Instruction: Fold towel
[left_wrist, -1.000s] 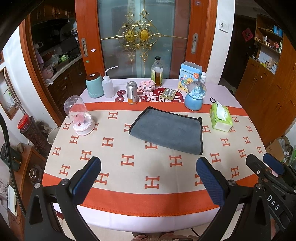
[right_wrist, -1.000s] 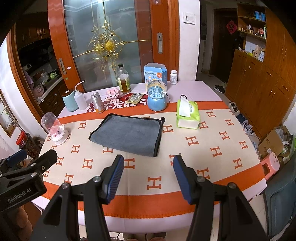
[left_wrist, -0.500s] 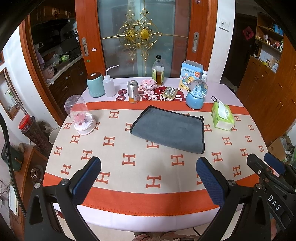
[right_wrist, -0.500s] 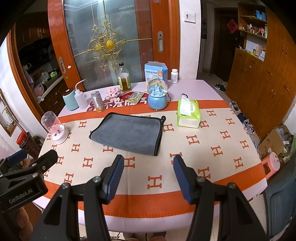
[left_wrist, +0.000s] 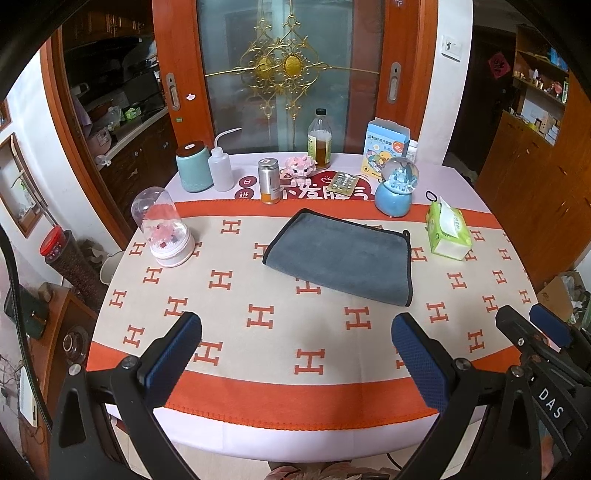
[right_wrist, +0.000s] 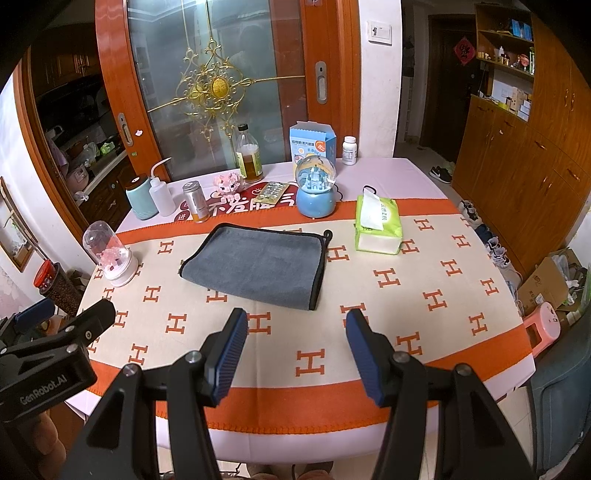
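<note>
A grey towel (left_wrist: 340, 256) with a black edge lies flat and folded on the patterned tablecloth, past the middle of the table; it also shows in the right wrist view (right_wrist: 255, 264). My left gripper (left_wrist: 295, 354) is open and empty, held above the near table edge, well short of the towel. My right gripper (right_wrist: 295, 352) is open and empty, also near the front edge. The right gripper shows at the right of the left wrist view (left_wrist: 532, 332), and the left gripper at the left of the right wrist view (right_wrist: 70, 325).
A glass dome ornament (left_wrist: 164, 229) stands left of the towel. A green tissue pack (left_wrist: 447, 232) and a blue snow globe (left_wrist: 397, 188) stand to its right. Bottles, a can (left_wrist: 268, 181), a mint canister (left_wrist: 194, 168) and a box (left_wrist: 386, 147) line the far edge.
Both grippers have drawn back and up a little, so the towel and table look slightly farther away. Both stay open and empty. The towel has not moved.
</note>
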